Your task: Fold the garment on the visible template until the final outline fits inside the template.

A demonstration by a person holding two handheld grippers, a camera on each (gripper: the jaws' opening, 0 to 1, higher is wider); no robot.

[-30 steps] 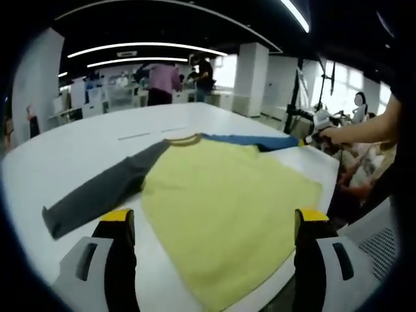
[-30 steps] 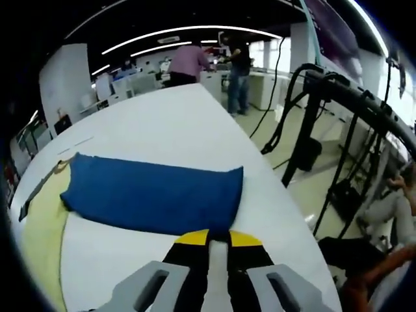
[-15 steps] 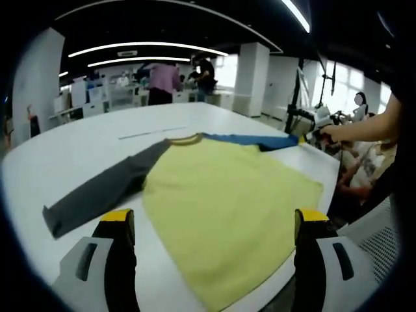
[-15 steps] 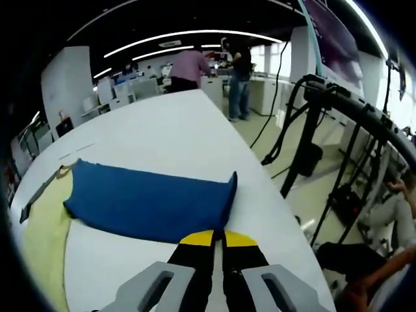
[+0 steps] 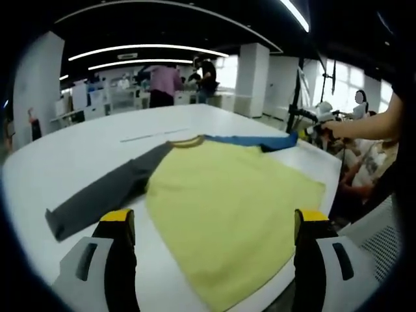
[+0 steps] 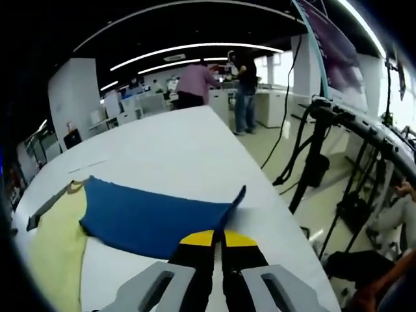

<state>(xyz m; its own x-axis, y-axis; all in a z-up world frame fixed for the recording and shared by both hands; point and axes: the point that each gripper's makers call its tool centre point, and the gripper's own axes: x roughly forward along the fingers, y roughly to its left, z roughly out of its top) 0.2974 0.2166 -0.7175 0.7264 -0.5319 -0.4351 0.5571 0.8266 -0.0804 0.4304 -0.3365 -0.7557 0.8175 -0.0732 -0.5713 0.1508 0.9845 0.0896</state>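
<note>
Lifted since a second ago, the blue sleeve's cuff [image 6: 234, 200] rises off the white table [image 6: 175, 143], pinched in the closed right gripper [image 6: 218, 239]. Left gripper [image 5: 211, 224] hovers spread wide at 6 o'clock of the yellow garment [image 5: 227, 201].

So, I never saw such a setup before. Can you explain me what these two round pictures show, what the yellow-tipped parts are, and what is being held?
No robot arm here: a person holds a two-jaw gripper in each hand, and a fisheye camera rides on each.

The left gripper view looks along the left gripper; its yellow-tipped jaws stand wide apart, holding nothing. Ahead, on a white table, lies a shirt with a yellow body, a grey sleeve and a blue sleeve. At the right you see the person's arm with the other gripper at the blue sleeve's end.

The right gripper view looks along the right gripper; its jaws are shut on the blue sleeve's cuff, whose corner is lifted.

People stand far behind.
</note>
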